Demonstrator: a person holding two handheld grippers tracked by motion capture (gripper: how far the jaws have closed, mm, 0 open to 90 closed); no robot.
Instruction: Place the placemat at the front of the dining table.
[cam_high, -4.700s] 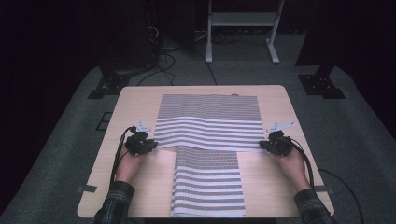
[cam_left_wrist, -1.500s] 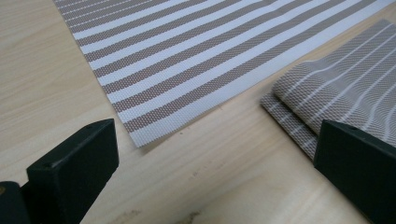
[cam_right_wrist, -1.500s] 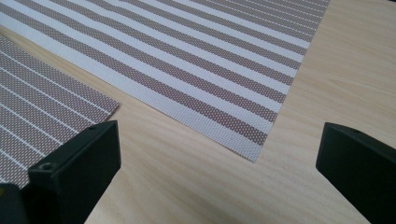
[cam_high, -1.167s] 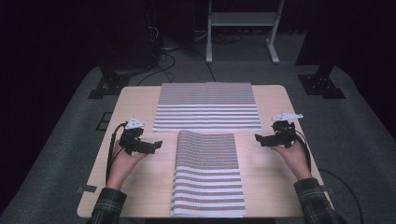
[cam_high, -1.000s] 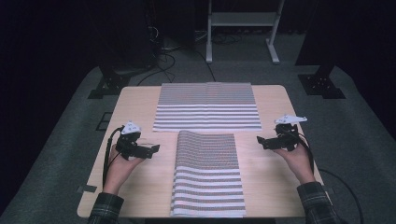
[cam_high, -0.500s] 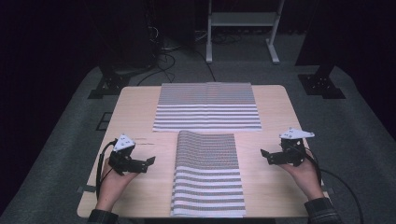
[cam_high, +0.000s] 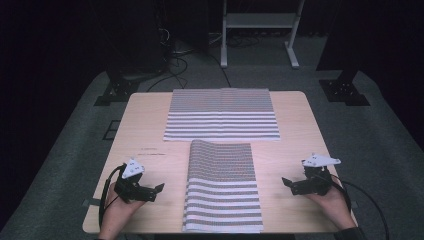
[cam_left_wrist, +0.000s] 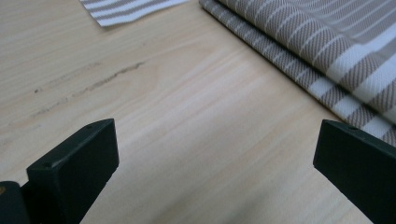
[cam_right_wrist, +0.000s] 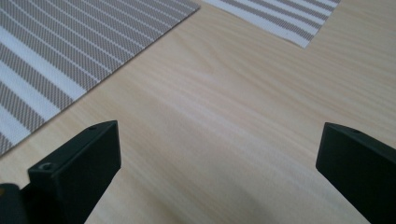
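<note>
Lying between the left tool (cam_high: 159, 188) and right tool (cam_high: 285, 182), both released, is the striped cloth (cam_high: 222, 186).

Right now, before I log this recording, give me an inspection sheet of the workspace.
Surface: light wooden table, with a faint dark scuff in the left gripper view.
Job's things: far striped cloth lies flat across the table; near striped cloth is folded, reaching the near edge. They lie close together; whether they touch I cannot tell.
Clutter: nothing seen.
Grippers: left gripper and right gripper are both open, empty, either side of the near cloth.
Cables: black cable loops from the left gripper, another from the right; more on the floor.
Surroundings: grey carpet, white frame, dark background.
</note>
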